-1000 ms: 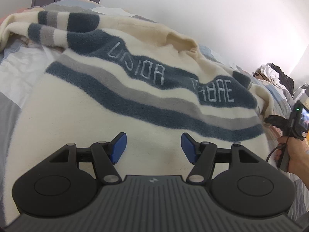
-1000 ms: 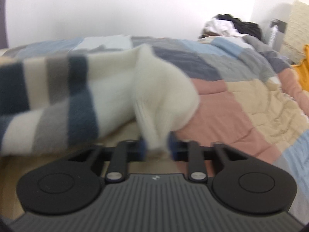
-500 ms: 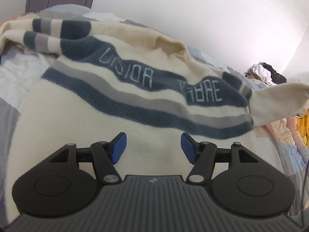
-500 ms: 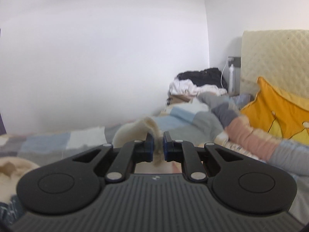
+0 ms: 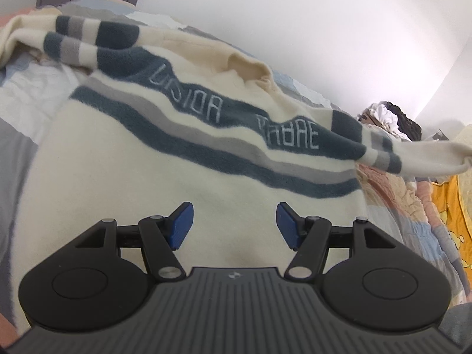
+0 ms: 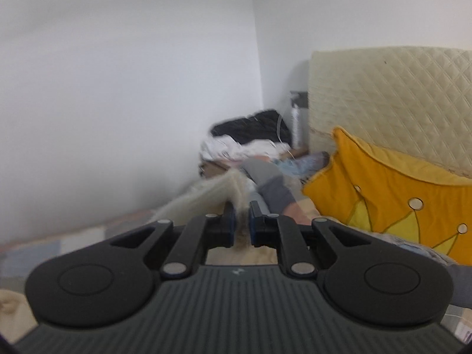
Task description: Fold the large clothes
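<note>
A cream fleece sweater (image 5: 147, 153) with dark blue and grey stripes and pale lettering lies spread on the bed. My left gripper (image 5: 234, 225) hovers open over its plain lower part, nothing between the blue pads. The sweater's right sleeve (image 5: 424, 159) is stretched out to the right, lifted off the bed. In the right wrist view my right gripper (image 6: 242, 221) is shut on the cream sleeve cuff (image 6: 206, 197), which trails away to the left, blurred.
A patchwork quilt (image 5: 23, 88) covers the bed. A pile of white and black clothes (image 6: 247, 138) sits in the far corner. A yellow crown-print cushion (image 6: 392, 191) leans on a quilted cream headboard (image 6: 392, 100). White walls stand behind.
My right gripper has risen with the sleeve cuff and now looks level toward the corner. The sleeve now stretches out to the right in the air. The left gripper drifted slightly.
</note>
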### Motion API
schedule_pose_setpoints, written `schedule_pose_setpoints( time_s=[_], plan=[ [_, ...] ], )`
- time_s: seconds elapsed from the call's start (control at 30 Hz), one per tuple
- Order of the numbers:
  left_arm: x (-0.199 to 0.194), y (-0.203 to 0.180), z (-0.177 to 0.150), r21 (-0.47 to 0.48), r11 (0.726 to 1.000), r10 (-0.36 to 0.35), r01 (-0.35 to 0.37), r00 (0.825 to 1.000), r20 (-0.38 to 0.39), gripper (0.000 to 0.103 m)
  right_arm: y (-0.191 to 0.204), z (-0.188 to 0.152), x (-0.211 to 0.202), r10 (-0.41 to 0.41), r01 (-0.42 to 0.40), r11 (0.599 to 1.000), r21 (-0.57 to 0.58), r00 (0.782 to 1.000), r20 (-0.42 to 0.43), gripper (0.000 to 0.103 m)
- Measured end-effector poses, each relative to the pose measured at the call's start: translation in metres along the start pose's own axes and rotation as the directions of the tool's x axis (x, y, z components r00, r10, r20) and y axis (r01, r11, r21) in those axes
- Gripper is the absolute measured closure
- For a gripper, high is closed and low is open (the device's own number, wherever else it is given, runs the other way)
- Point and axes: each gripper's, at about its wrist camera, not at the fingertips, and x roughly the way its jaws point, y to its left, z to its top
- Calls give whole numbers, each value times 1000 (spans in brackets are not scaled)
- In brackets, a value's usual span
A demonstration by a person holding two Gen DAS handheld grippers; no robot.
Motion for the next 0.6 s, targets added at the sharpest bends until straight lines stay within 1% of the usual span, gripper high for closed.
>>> schedule_pose_setpoints(
  time_s=[0.1,0.17,0.27,0.37,0.43,0.5,0.57,0.6],
  plan=[
    [5,0,1,15,1000,21,-21,1000,-10,35,-5,-14,29,-31,31,1000,-3,997,-67,90],
    [10,4,3,-1,999,43,-43,999,-25,35,-6,-28,45,-52,50,999,-21,995,-90,90],
    [17,13,8,-33,998,58,-59,998,-35,35,-12,-51,66,-67,63,997,-32,989,-132,90],
    [24,20,11,-58,996,68,-71,997,-47,35,-25,-79,88,-66,68,998,3,980,-188,90],
    [27,24,12,-97,994,51,-57,997,-60,35,-38,-98,98,-68,79,996,40,971,-228,90],
    [28,24,12,-111,993,39,-46,997,-69,35,-54,-117,109,-82,100,993,55,960,-266,89],
    [28,20,13,-113,993,8,-17,997,-80,35,-71,-131,118,-121,139,990,40,950,-287,90],
    [28,17,13,-115,993,-11,1,996,-86,35,-81,-135,121,-154,171,985,34,945,-290,89]
  ],
)
